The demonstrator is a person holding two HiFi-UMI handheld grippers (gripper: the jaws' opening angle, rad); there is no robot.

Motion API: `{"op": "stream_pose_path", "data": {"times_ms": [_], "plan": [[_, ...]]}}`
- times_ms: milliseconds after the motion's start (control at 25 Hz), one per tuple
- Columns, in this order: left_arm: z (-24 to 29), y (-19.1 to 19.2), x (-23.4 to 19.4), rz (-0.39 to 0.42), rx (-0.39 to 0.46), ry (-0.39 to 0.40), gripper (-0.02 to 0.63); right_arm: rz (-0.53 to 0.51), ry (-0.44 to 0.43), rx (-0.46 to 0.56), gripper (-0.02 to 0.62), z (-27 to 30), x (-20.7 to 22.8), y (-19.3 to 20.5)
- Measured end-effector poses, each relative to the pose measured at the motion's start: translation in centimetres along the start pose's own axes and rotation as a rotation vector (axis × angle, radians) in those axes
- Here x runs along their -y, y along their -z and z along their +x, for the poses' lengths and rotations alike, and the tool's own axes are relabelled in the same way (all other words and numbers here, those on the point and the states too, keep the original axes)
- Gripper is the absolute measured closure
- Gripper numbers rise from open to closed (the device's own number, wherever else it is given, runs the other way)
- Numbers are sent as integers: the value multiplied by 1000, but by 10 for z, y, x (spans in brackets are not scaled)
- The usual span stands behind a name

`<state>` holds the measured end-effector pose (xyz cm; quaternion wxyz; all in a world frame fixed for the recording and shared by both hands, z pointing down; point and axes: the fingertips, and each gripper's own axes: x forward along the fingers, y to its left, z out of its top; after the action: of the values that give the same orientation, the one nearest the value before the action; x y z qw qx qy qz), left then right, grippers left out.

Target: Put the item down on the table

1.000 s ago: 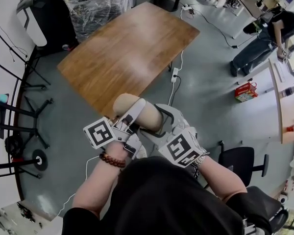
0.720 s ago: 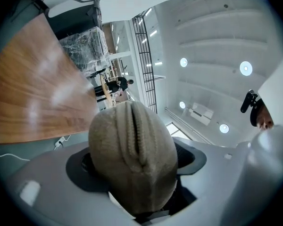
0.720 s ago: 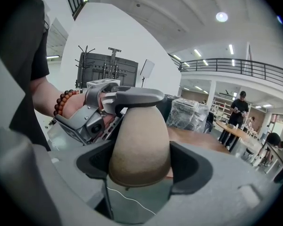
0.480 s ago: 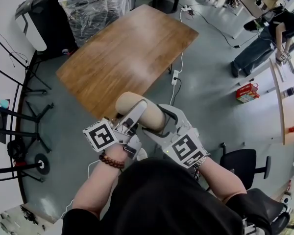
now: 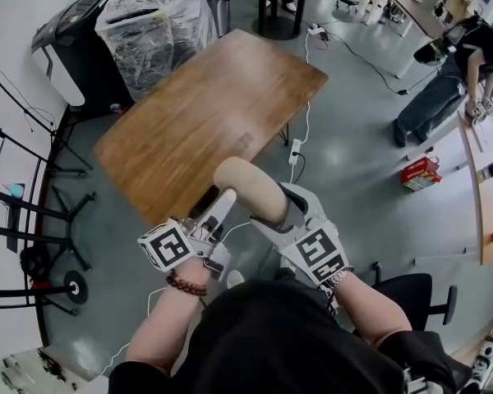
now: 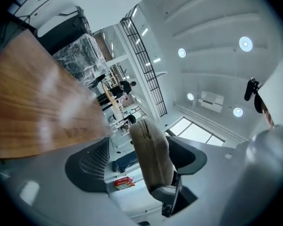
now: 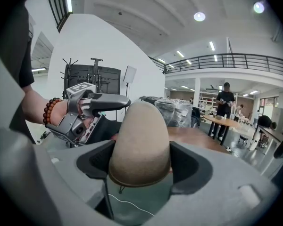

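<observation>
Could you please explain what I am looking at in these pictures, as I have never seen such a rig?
A person holds a two-jaw gripper in each hand. One picture comes from a head camera looking down; the other two from cameras on the grippers. The right gripper has its jaws shut on a tan pouch. The left gripper has its jaws apart around the pouch. Ahead is a wooden table with nothing visible on it.

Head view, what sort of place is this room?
Probably an open-plan office or lab workspace: a wooden table on a grey floor, a black office chair, a plastic-wrapped load, and a railed upper gallery in the right gripper view.
</observation>
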<state>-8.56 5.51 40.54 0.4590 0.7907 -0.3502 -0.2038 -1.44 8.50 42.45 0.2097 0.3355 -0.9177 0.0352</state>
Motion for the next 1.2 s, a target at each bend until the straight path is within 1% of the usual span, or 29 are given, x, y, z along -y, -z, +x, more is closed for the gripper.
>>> {"op": "stream_pose_path", "data": {"times_ms": [80, 200, 360, 560, 720, 800, 1040, 1200], "plan": [[15, -1, 3, 41, 25, -12, 216, 6, 1, 0, 252, -6, 22, 4], [38, -2, 10, 88, 86, -41, 252, 10, -3, -4, 252, -16, 54, 11], [62, 4, 12, 159, 141, -120, 301, 20, -16, -6, 252, -28, 93, 22], [81, 6, 16, 264, 186, -206, 352, 37, -29, -1, 252, -35, 131, 28], [90, 14, 13, 350, 180, -286, 410, 41, -43, -1, 252, -38, 149, 34], [94, 17, 14, 389, 170, -310, 445, 48, -46, 0, 252, -39, 156, 35], [103, 15, 10, 479, 149, -361, 508, 60, -49, 7, 252, -31, 170, 34], [108, 3, 2, 529, 131, -381, 541, 59, -41, 7, 252, -17, 178, 27]]}}
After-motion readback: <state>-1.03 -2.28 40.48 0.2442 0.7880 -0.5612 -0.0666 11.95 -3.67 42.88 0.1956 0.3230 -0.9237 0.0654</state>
